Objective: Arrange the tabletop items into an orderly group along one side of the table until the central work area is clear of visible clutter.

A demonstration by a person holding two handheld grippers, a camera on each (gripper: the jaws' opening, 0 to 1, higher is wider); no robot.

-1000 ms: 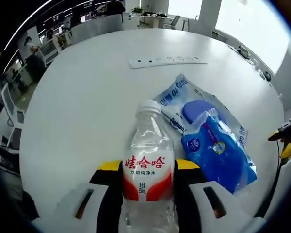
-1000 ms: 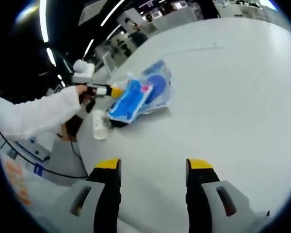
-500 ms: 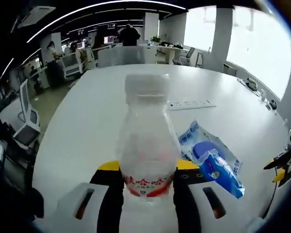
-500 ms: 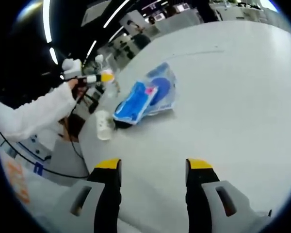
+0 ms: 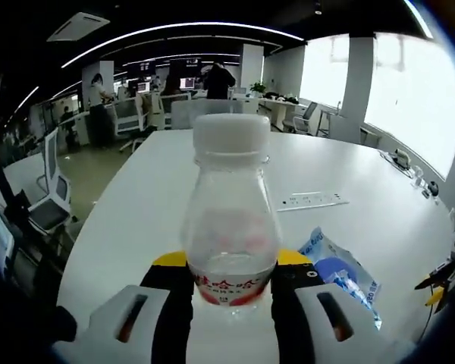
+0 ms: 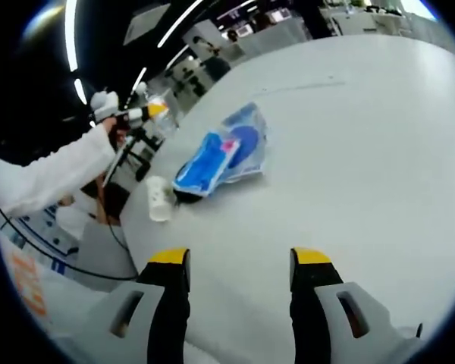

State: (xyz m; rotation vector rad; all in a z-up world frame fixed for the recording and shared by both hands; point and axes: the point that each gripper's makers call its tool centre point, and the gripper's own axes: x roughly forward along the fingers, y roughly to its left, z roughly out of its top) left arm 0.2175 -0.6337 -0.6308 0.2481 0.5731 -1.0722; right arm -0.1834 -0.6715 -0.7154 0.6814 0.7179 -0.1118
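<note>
Left gripper view: bottle (image 5: pixel 230 227) between fingers (image 5: pixel 172 265).

open-plan office, desks (image 5: pixel 174 106), office chairs (image 5: pixel 49 201)

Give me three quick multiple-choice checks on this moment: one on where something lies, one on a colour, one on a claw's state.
1. Where does the white power strip lie?
A. On the table beyond the blue packets
B. Between the right claw's jaws
C. On a chair

2. What colour is the cap of the water bottle?
A. Red
B. White
C. Green

3. What is the state of the right claw?
A. Shut on the blue packets
B. Shut on a cup
C. Open with nothing between its jaws

Answers:
1 A: in the left gripper view the strip rests on the table, farther off than the blue packets.
2 B: the cap at the bottle's top is white.
3 C: the jaws stand apart over bare table, while the left claw is the one clamped on the bottle.
</note>
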